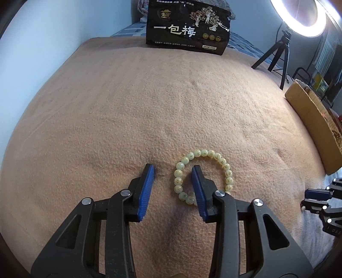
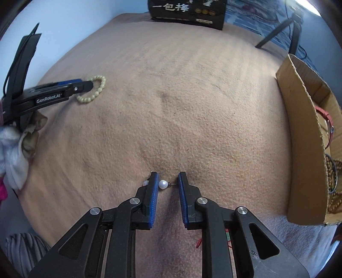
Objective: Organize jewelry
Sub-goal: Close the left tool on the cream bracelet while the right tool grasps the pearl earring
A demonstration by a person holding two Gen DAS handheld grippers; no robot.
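Note:
A pale green bead bracelet (image 1: 204, 174) lies on the tan blanket (image 1: 149, 107). My left gripper (image 1: 173, 172) is open over it, with its right finger inside the ring and the ring's left side between the jaws. It also shows in the right wrist view (image 2: 85, 86) by the bracelet (image 2: 94, 94). My right gripper (image 2: 167, 178) is open, low on the blanket, with a white pearl earring (image 2: 162, 184) between its jaws. A second pearl (image 2: 145, 182) peeks out left of the left finger. The right gripper shows at the left wrist view's right edge (image 1: 307, 196).
An open cardboard box (image 2: 303, 132) stands at the right and holds a red strap (image 2: 326, 116) and brown beads (image 2: 335, 184). A black snack bag (image 1: 188, 27) stands at the far edge. A ring light (image 1: 299, 19) on a tripod (image 1: 277, 53) is at the back right.

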